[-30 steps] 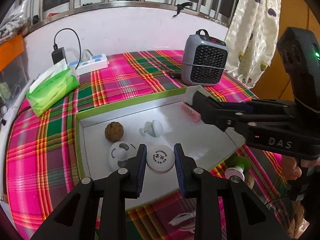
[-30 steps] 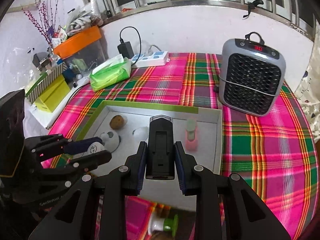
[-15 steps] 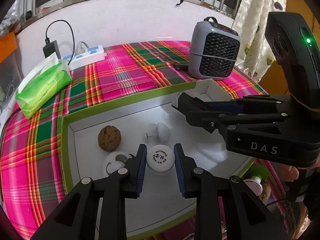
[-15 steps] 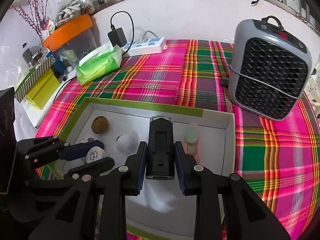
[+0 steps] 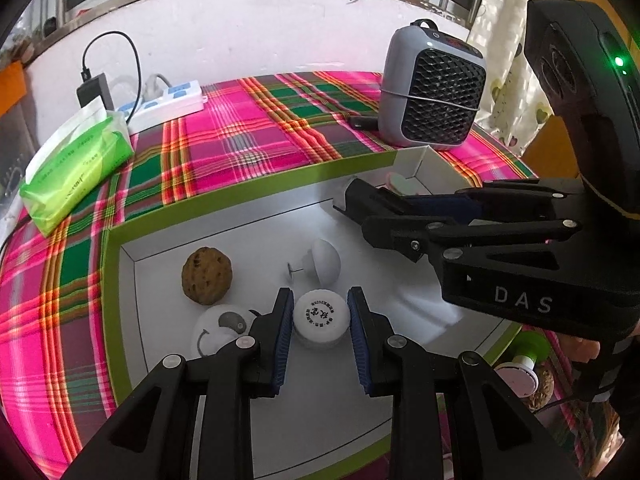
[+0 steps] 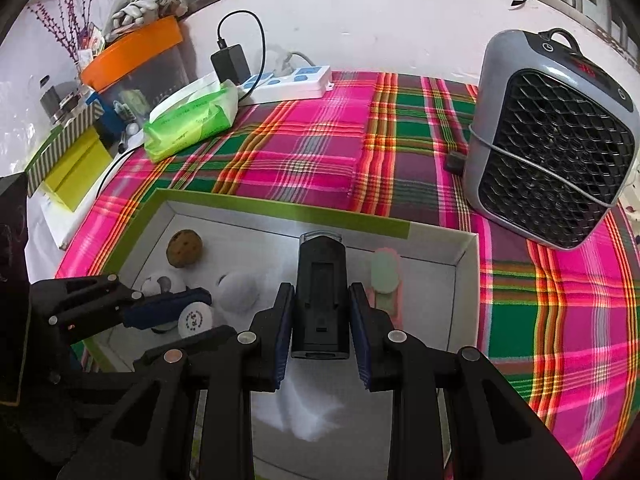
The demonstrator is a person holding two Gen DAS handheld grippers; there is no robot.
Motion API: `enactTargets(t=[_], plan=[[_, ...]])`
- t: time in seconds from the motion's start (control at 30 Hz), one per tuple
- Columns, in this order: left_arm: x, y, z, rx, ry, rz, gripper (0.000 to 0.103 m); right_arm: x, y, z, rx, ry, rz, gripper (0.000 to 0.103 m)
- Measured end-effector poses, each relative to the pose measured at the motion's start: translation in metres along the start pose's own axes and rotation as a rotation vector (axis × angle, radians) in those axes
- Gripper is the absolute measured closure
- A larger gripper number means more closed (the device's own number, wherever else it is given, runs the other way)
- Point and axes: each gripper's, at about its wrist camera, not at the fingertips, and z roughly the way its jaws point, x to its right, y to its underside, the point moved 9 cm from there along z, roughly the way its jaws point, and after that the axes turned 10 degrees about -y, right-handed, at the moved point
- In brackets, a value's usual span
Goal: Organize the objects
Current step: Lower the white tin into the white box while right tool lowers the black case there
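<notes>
Left gripper: pads closed on a white cap, held low over the tray floor near the front edge; whether the cap touches the floor cannot be told. Round black stamp on the cap, small characters, not legible.

Right gripper: pads closed on a black clip, upright over the tray's middle. Gripper body lettered "DAS", seen from the left wrist view.

Tray: shallow white box with green rim, on a plaid cloth covering the tabletop. Contents:
- brown ball, back left corner;
- white disc with grey mark, just in front of the ball;
- white dome with a pin, beside the cap;
- pink and green item, right side near the back wall.

Beyond the tray:
- grey heater, back right, red display unreadable;
- green tissue pack, back left, print illegible;
- power strip with black adapter, back edge.
</notes>
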Motion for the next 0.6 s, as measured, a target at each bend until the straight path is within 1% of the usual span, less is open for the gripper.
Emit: enactTargets(t=[0.23,0.6], plan=[[-0.001,-0.001,0.001,0.002,-0.004,0.006,0.078,-0.005,0.000,0.005,-0.017,-0.006,-0.019,0.075],[-0.001,-0.002,0.002,0.005,-0.001,-0.001,0.078,-0.003,-0.001,0.012,-0.030,0.017,-0.028,0.074]])
